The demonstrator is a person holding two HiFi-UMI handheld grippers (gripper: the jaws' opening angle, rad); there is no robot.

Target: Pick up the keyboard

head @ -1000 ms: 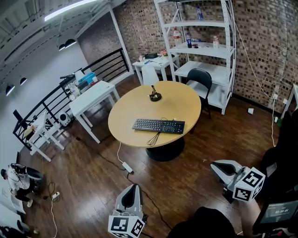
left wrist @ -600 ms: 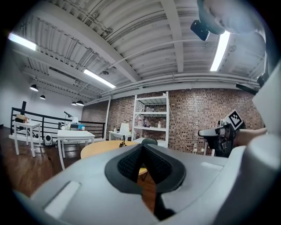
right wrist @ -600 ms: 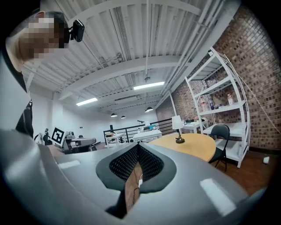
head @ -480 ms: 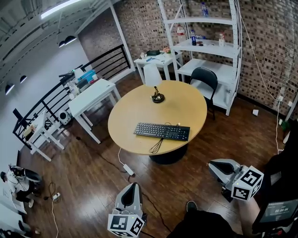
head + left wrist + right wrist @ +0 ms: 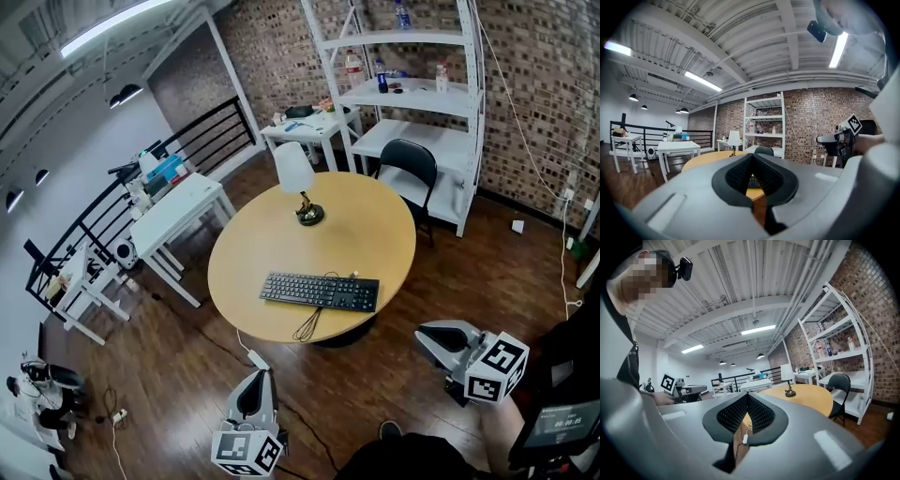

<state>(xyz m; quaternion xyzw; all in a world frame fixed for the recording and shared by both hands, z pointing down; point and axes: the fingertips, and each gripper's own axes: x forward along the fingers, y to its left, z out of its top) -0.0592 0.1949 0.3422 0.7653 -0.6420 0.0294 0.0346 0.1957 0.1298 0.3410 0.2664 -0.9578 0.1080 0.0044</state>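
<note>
A black keyboard (image 5: 321, 291) lies flat on the round wooden table (image 5: 253, 244), near its front edge, with its cable (image 5: 308, 324) looping off the rim. My left gripper (image 5: 255, 377) is low in the head view, over the floor and short of the table, jaws shut and empty. My right gripper (image 5: 424, 334) is at the lower right, also shut and empty, beside the table's edge. In the left gripper view the shut jaws (image 5: 751, 159) point level at the table, and a sliver of the keyboard (image 5: 752, 181) shows just past them. In the right gripper view the jaws (image 5: 747, 398) are closed too.
A white-shaded lamp (image 5: 298, 183) stands at the table's far side. A black chair (image 5: 408, 164) and a white shelf unit (image 5: 412, 94) are behind it, with white desks (image 5: 173, 202) to the left. A power strip (image 5: 258, 359) and cords lie on the wooden floor.
The table and keyboard have come closer and lower in the head view as both shut grippers moved toward them; the left gripper now sits nearer the table's front edge.
</note>
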